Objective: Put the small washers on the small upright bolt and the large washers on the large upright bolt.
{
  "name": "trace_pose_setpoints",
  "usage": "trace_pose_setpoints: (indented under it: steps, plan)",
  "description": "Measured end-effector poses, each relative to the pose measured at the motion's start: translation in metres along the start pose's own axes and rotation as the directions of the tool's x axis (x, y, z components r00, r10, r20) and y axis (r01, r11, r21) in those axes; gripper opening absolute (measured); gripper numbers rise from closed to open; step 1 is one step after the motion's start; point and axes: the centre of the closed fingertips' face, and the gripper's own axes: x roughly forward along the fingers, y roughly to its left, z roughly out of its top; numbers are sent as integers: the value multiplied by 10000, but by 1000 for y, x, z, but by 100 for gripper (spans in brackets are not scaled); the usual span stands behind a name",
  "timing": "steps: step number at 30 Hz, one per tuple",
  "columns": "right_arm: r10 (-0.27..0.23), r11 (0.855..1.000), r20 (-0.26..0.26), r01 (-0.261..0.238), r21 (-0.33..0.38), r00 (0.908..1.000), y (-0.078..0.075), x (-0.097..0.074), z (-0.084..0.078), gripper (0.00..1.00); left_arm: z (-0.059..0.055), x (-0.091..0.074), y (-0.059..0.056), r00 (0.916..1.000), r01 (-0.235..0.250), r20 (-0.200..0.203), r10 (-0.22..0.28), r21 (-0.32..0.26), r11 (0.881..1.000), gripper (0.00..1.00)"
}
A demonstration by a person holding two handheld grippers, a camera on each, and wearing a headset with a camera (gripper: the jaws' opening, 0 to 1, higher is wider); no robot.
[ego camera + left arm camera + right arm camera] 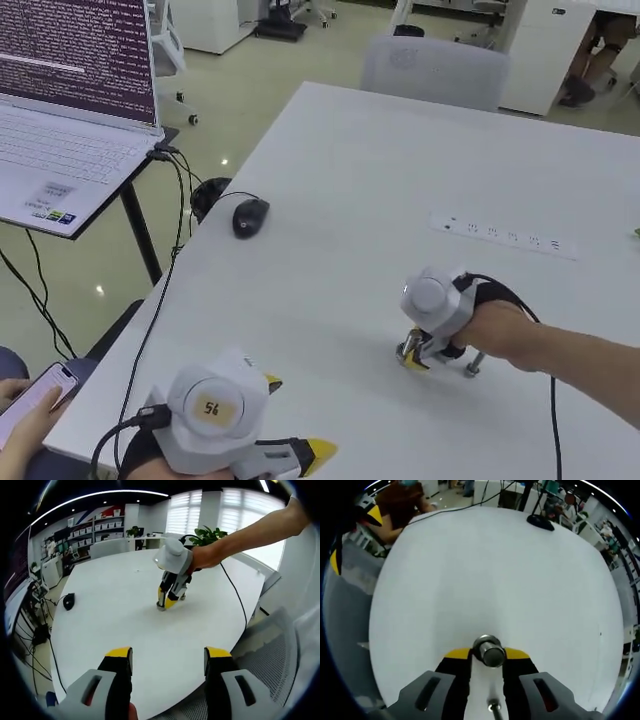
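The white desk is bare over most of its top. A laptop stands on a stand off its left edge, and a mouse and a power strip lie far from the work.

The left gripper hangs at the near edge with its jaws spread wide and nothing between them, so it has no part in this step.

The right gripper points down at the desk on the near right. Its yellow tips stand close on either side of an upright bolt. They look to be touching it, but I cannot tell whether they are clenched on the bolt, on a washer at its top, or only flanking it. A second bolt stands just beside it, to the right under the hand.

I can see no loose washers on the desk. A rim around the top of the flanked bolt may be a washer, but it is too small to be sure.

The job therefore seems to be in its later part, with a washer perhaps being seated now. How many washers sit on each bolt, and which bolt is the large one, cannot be read here.
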Motion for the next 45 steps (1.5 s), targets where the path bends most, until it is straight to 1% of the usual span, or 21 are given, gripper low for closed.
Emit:
trace_pose_setpoints:
  steps: [4, 10, 12, 15, 16, 18, 19, 20, 24, 25, 27, 28, 29, 30, 32, 35, 36, 37, 39, 43, 45]
  plan:
    - [-80, 10000, 58, 81, -14, 10000, 2, -4, -3, 25, 2, 1, 0, 10000, 29, 19, -30, 43, 10000, 57]
    - [-319, 9967, 545, 277, 765, 9980, 5, -11, -7, 30, 3, 2, -1, 10000, 73, -3, -73, 150, 9999, 57]
    - [-446, 9938, 820, 359, 1048, 9956, 8, -14, -7, 32, 3, 3, -1, 10000, 78, 6, -78, 139, 9999, 57]
    - [-606, 9884, 1007, 456, 1445, 9931, 13, -18, -13, 32, 2, 5, -3, 9999, 122, -10, -122, 177, 9998, 57]
    - [-662, 9868, 1096, 487, 1547, 9918, 15, -19, -14, 32, 2, 5, -3, 9999, 145, -6, -145, 181, 9997, 57]
    - [-603, 9809, 1434, 320, 1919, 9878, 23, -20, -14, 34, 1, 6, -4, 9998, 187, -8, -187, 207, 9996, 57]
    - [-732, 9773, 1622, 384, 2082, 9840, 26, -21, -13, 35, 1, 7, -5, 9998, 205, -8, -205, 217, 9996, 57]
    - [-775, 9768, 1648, 418, 2098, 9833, 29, -22, -14, 35, 1, 7, -5, 9998, 223, 1, -223, 203, 9995, 57]
    - [-1024, 9613, 1963, 463, 2717, 9752, 40, -25, -18, 35, 0, 10, -5, 9997, 257, 3, -257, 210, 9994, 57]
    - [-1100, 9545, 2062, 455, 2947, 9723, 44, -25, -20, 36, 0, 12, -5, 9996, 280, 22, -280, 171, 9995, 57]
    - [-1175, 9446, 2077, 448, 3253, 9711, 48, -26, -25, 39, 0, 14, -5, 9995, 306, 5, -306, 200, 9993, 57]
    - [-1395, 9322, 2205, 529, 3581, 9654, 49, -27, -28, 39, -1, 15, -5, 9995, 316, 0, -317, 203, 9993, 57]
    - [-1454, 9258, 2323, 495, 3748, 9617, 52, -28, -29, 39, -2, 17, -4, 9994, 342, -10, -342, 185, 9992, 57]
    - [-1567, 9115, 2434, 453, 4088, 9572, 54, -30, -33, 39, -3, 17, -4, 9994, 350, -16, -349, 181, 9992, 57]
    - [-1776, 8977, 2537, 509, 4376, 9508, 58, -34, -40, 39, -5, 20, -3, 9993, 381, -48, -380, 188, 9991, 57]
    - [-2230, 8747, 2650, 725, 4792, 9381, 61, -41, -50, 39, -8, 23, -1, 9989, 454, -114, -452, 191, 9988, 57]
    - [-2425, 8638, 2696, 809, 4974, 9319, 62, -45, -55, 39, -8, 24, 0, 9988, 470, -132, -467, 196, 9987, 57]
    - [-2480, 8601, 2707, 828, 5033, 9302, 62, -46, -57, 40, -9, 25, 1, 9987, 483, -143, -481, 195, 9986, 57]
    - [-2654, 8446, 2729, 864, 5284, 9247, 65, -51, -67, 40, -9, 26, 3, 9986, 501, -148, -498, 195, 9986, 57]
    - [-2981, 8034, 2700, 879, 5889, 9156, 68, -59, -88, 44, -9, 27, 7, 9987, 494, -162, -491, 196, 9986, 57]
    - [-3091, 7883, 2722, 854, 6094, 9112, 69, -62, -97, 46, -8, 27, 8, 9987, 485, -156, -482, 203, 9986, 57]
